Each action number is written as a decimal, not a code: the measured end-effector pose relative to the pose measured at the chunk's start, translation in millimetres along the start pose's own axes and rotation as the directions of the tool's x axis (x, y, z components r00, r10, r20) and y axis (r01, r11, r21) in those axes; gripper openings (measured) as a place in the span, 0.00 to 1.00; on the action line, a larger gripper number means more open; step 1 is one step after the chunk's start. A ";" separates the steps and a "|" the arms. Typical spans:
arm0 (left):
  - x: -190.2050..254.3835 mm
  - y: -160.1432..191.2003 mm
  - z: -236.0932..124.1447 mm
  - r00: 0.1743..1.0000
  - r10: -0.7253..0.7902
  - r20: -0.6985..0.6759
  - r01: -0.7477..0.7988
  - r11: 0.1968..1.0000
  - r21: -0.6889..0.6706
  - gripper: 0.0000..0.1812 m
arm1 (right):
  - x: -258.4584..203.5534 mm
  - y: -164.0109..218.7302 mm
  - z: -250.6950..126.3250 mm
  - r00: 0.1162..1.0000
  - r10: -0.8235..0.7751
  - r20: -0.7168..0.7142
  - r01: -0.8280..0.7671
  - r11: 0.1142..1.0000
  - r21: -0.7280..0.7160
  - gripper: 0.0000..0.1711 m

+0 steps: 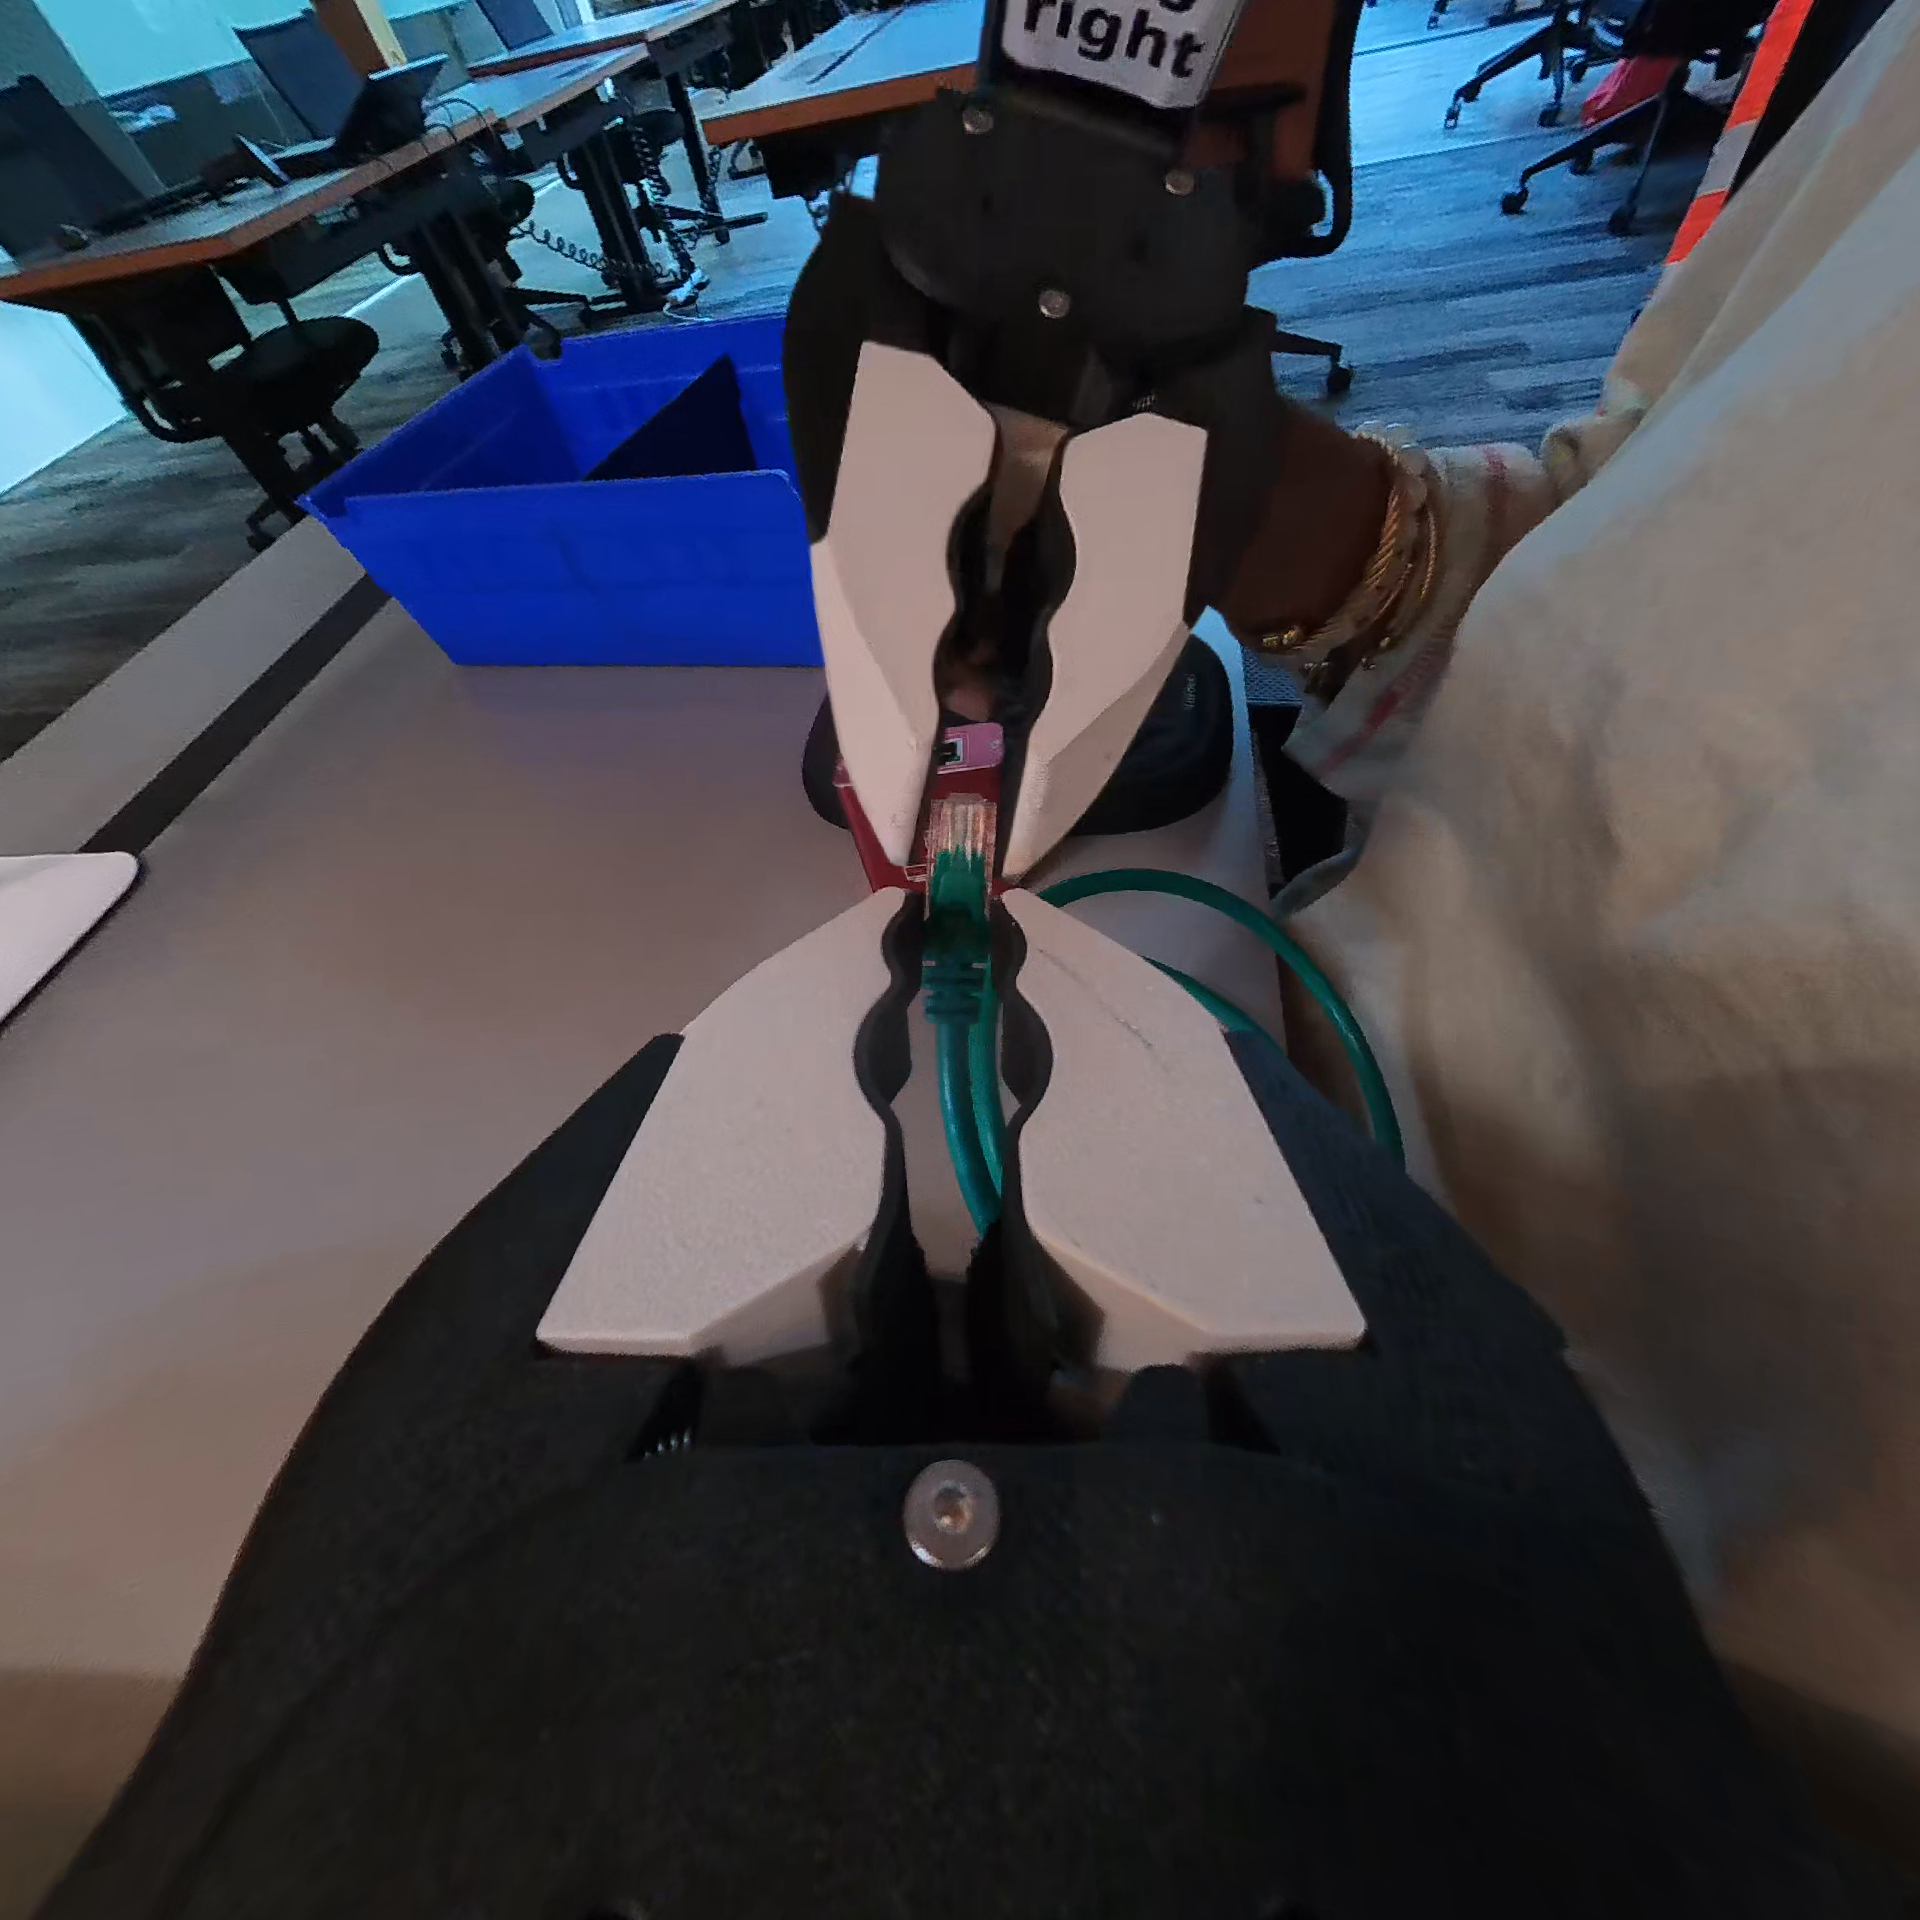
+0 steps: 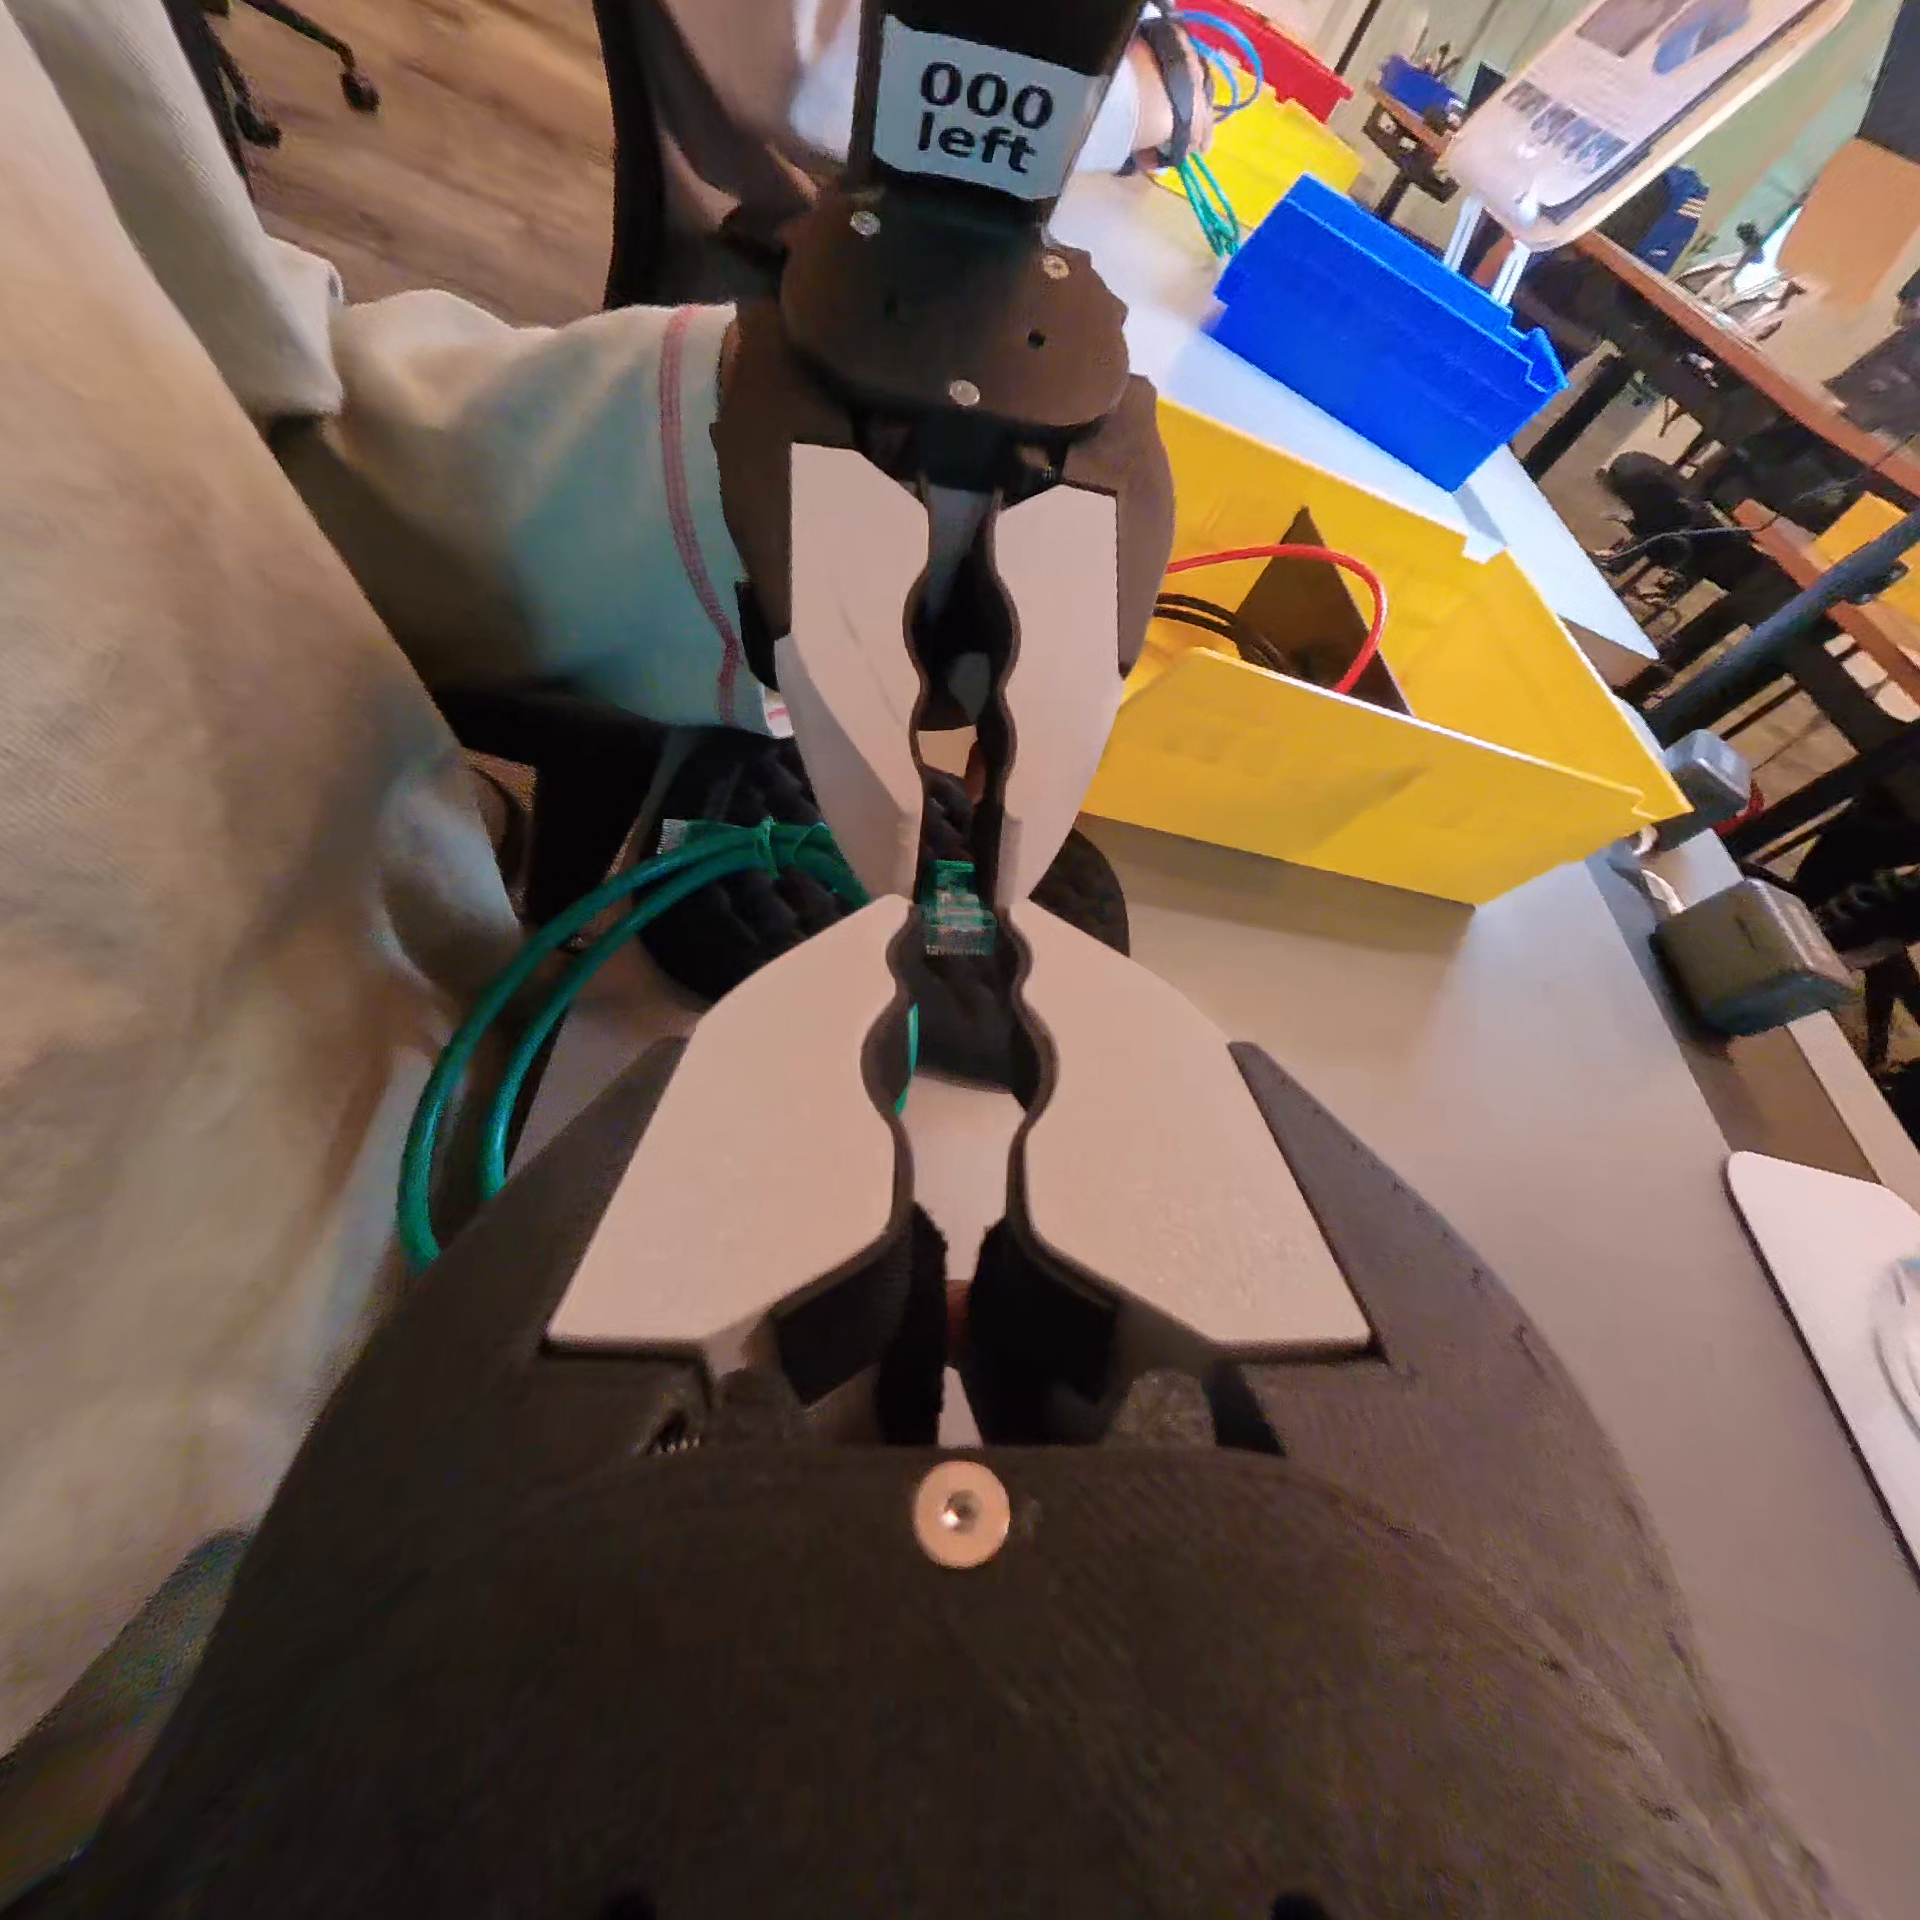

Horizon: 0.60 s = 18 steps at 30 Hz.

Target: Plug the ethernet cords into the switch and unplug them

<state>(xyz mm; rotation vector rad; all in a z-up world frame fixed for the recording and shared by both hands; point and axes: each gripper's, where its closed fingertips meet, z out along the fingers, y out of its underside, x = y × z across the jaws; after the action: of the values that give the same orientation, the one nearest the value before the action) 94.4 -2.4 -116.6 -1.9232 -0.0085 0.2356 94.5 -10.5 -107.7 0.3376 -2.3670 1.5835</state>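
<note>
Left claw (image 1: 958,909) pinches my green cord (image 1: 958,940); right claw (image 1: 961,821) clamps the half-hidden red switch (image 1: 871,836). Yellow bin (image 2: 1351,769) holds cables.

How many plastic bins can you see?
3. A blue bin behind the grippers in the left view; in the right view, a yellow bin and another blue bin. Others may be hidden.
</note>
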 end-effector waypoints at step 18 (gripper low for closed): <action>5.7 -13.0 0.5 0.998 0.060 -0.029 -0.054 0.983 0.173 0.06 | -1.6 -17.6 -25.2 0.997 0.066 0.039 -0.074 0.956 0.285 0.07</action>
<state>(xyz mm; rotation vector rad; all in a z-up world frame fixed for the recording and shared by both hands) 101.3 3.5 -105.6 -1.7558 0.0868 0.2343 104.4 6.3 -83.9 0.3400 -2.1908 1.9735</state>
